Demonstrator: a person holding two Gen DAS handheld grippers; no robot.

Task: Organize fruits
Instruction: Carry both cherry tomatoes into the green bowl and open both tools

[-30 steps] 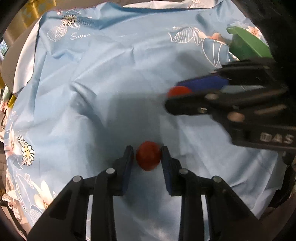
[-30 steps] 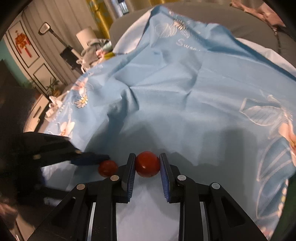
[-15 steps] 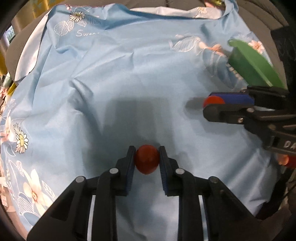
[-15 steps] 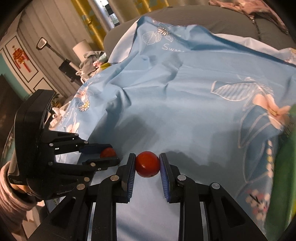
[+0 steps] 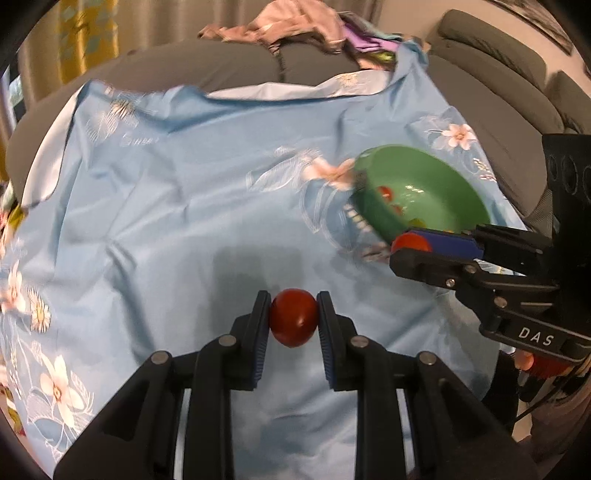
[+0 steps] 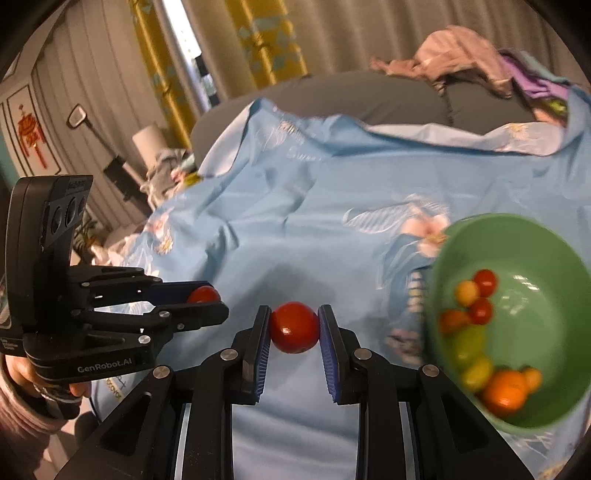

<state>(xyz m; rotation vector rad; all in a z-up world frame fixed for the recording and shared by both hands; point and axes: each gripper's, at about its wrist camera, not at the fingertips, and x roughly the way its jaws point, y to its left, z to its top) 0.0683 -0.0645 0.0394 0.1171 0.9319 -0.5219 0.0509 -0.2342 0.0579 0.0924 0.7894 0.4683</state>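
The left hand-held gripper (image 5: 293, 317) is clamped on a red tomato (image 5: 293, 318); both blue pads (image 5: 261, 332) press against its sides, and the fruit sits at the fingertips, raised above the blue floral cloth (image 5: 166, 221). The right hand-held gripper (image 6: 294, 326) is likewise clamped on a second red tomato (image 6: 294, 327), held between its two pads with the jaws narrow. In the left wrist view, the right unit enters from the right edge, its tips just beside the near rim of the green bowl (image 5: 373, 214), with its tomato visible at the tips. In the right wrist view, the left unit appears at the left edge, gripped by a hand in a pink sleeve (image 6: 22, 417), with its tomato visible between the fingers. The bowl rests on the cloth at the right of both views and appears tilted toward the cameras. It contains several small fruits (image 6: 480, 325): red and yellow cherry tomatoes, a green piece and a larger orange fruit (image 6: 504, 391), all gathered at the lower side of the bowl. The cloth is wrinkled and lies over a grey sofa (image 5: 221, 62). A heap of clothes (image 5: 295, 26) lies on the sofa beyond the cloth. Both views show motion blur around the bowl.
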